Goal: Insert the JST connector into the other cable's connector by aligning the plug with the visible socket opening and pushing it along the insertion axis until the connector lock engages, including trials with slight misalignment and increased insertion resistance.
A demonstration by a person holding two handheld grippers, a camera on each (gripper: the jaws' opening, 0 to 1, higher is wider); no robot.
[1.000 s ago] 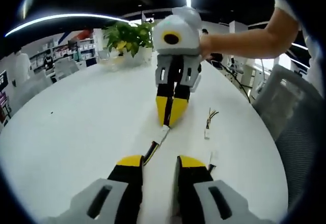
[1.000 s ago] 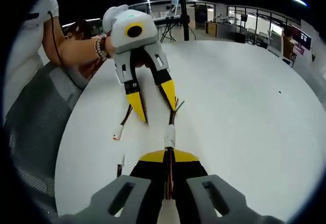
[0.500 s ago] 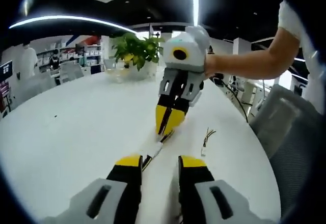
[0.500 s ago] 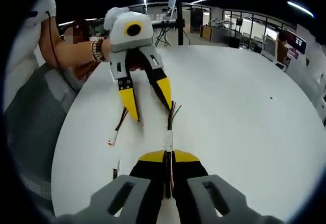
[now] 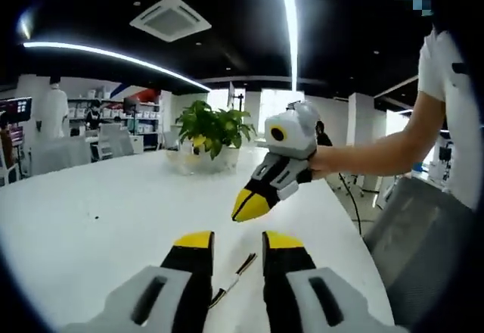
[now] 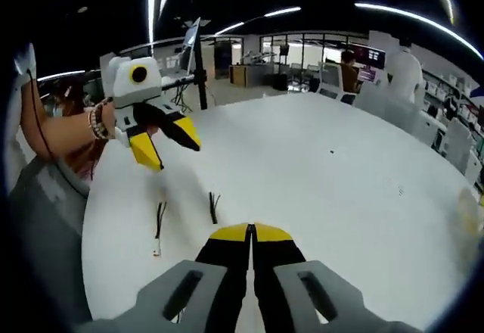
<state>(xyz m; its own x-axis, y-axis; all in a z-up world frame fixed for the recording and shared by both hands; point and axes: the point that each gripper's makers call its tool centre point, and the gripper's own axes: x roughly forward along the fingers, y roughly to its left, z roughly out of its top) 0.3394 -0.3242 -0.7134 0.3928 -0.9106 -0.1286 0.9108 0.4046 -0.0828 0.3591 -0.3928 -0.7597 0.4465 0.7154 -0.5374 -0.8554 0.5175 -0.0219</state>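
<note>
my left gripper [image 5: 236, 244]: jaws apart, empty | my right gripper [image 6: 250, 232]: jaws pressed together, empty | cables [image 6: 213, 206]: on table [image 6: 318, 159], below both

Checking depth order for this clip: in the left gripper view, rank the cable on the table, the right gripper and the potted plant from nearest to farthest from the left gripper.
1. cable: on the table, between the left gripper jaws.
2. right gripper: raised, ahead and slightly right.
3. potted plant: far table edge, behind.
</note>
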